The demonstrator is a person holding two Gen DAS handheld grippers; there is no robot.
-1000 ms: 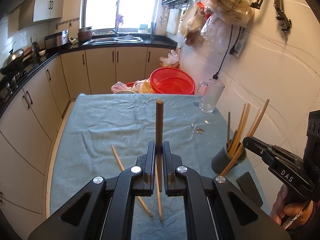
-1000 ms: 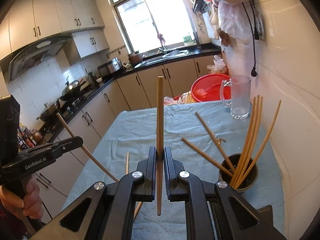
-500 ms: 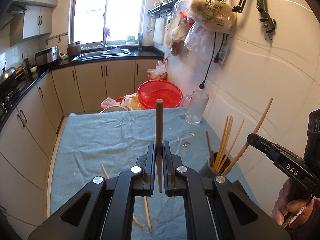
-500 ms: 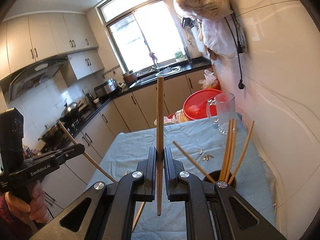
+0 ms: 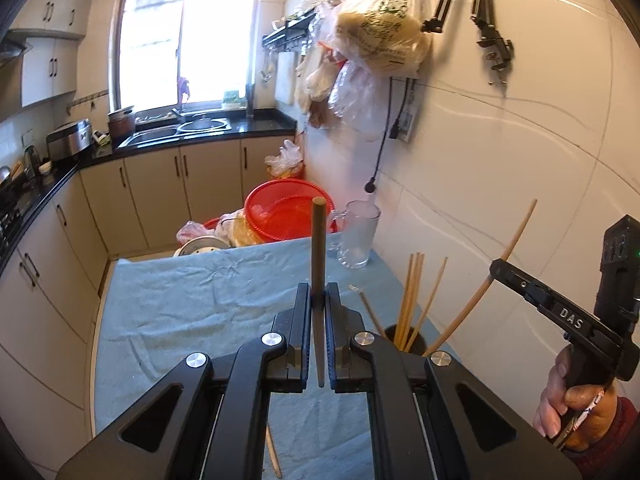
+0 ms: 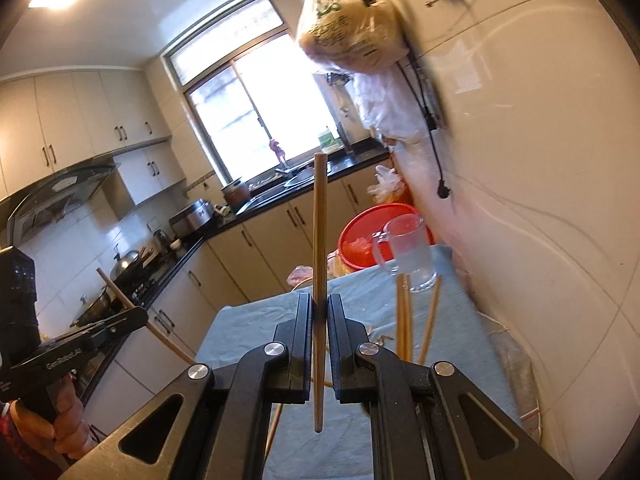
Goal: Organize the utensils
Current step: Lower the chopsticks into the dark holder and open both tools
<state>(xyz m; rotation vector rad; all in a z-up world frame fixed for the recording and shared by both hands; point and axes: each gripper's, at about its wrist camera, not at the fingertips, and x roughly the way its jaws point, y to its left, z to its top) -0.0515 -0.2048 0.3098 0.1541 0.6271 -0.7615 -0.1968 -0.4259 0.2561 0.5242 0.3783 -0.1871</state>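
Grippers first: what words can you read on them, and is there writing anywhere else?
"DAS": on the right gripper, seen from the left wrist.
"GenRobot.AI": on the left gripper, seen from the right wrist.
Green print on the hanging plastic bag: too blurred to read.

Two grippers: left gripper [image 5: 319, 296] and right gripper [image 6: 319, 304], two hands on them, left hand [image 6: 60, 412] and right hand [image 5: 568, 400], each gripper clamping one stick, so one dark chopstick [image 5: 318, 248] and one pale chopstick [image 6: 320, 220]. One black holder [image 5: 416, 342] with at least five standing chopsticks [image 5: 412, 292], the bunch too tight for an exact count, plus one loose chopstick [image 5: 274, 454] on the one blue cloth [image 5: 180, 304]. One glass mug [image 5: 358, 236], one red basin [image 5: 280, 216], one rice cooker [image 5: 68, 144], one window [image 5: 184, 44]
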